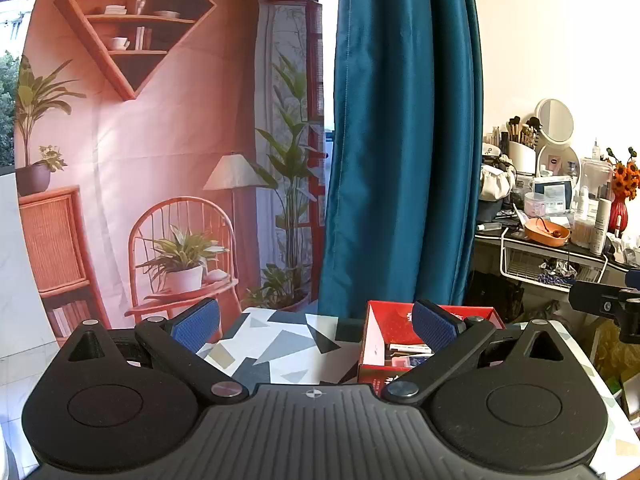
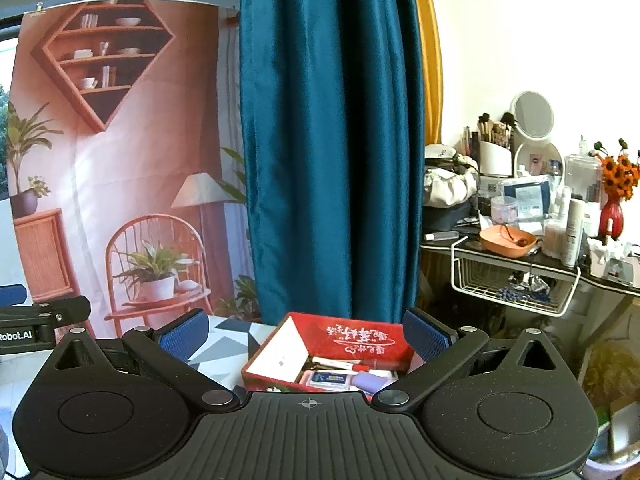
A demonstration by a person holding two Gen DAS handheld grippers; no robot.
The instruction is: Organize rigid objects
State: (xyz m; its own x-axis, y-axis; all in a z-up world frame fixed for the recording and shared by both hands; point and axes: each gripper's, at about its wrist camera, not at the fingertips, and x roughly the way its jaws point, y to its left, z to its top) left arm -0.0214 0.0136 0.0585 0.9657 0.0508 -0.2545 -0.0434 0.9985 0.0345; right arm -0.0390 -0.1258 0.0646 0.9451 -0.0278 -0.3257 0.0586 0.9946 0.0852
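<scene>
1. Left claw spread apart, empty; red box on patterned worktop at its 2 o'clock.
2. Right claw spread apart, empty; red box at 12 o'clock, small items inside.

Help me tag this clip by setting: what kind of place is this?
Most likely a lived-in room at home, perhaps a bedroom. A cluttered vanity desk holds a round mirror and makeup brushes, beside a teal curtain and a printed interior backdrop.
</scene>
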